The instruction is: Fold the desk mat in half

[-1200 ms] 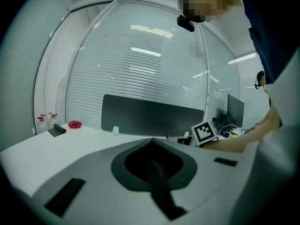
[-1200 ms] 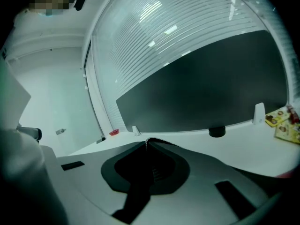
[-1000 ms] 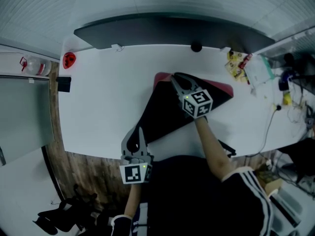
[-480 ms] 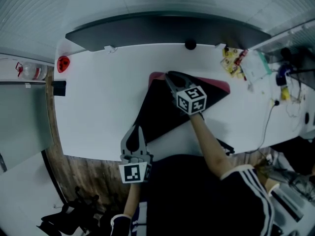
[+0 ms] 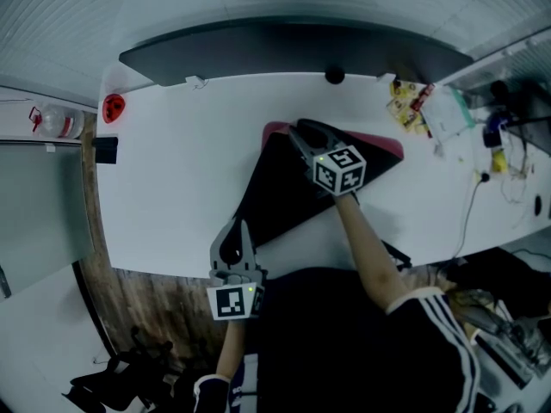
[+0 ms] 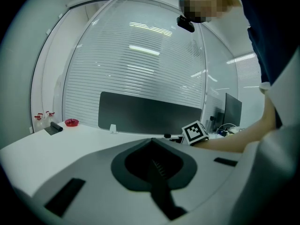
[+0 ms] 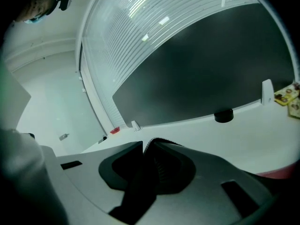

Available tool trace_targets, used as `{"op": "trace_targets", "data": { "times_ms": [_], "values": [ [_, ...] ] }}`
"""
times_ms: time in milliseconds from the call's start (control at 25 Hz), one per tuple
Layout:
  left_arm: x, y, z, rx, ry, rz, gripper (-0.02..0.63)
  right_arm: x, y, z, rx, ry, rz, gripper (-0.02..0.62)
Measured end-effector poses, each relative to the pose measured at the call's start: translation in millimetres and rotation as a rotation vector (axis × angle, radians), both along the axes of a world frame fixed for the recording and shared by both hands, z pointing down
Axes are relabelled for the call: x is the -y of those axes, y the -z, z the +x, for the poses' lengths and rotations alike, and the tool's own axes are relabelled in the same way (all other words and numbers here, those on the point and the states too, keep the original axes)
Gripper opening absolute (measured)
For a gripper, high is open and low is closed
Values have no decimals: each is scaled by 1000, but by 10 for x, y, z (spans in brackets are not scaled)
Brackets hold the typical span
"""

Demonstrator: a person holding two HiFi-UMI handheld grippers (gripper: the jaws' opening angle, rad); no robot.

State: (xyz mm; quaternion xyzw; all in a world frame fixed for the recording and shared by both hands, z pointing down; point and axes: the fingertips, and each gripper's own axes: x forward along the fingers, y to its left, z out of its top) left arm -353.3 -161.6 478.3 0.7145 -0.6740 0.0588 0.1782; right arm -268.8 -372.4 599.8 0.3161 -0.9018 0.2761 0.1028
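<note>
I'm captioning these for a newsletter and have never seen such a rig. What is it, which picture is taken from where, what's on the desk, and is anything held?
No robot: a person holds a two-jawed hand-held gripper in each hand. One picture comes from a camera on the person's head, looking down. The other two come from cameras riding on the grippers, looking along their jaws. On the white desk lies a desk mat, black with a pink underside, folded over at a slant. A dark screen stands along the far edge. The right hand-held gripper is at the mat's far corner; its jaws have just been opening, and I see no mat in the narrow gap. The left hand-held gripper is by the desk's near edge, jaws together, empty.
</note>
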Motion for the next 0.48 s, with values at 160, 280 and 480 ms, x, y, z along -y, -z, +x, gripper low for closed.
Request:
{"op": "trace_targets", "data": {
  "times_ms": [160,280,480],
  "values": [
    [-42,27,-6,2,6,9,2,-78,34,-85,10,51,23,158],
    [-59,60,23,5,3,18,2,-133,2,-147,-42,82,67,172],
    [-152,103,97,14,-5,29,2,-138,-14,-134,-73,74,103,170]
  ]
}}
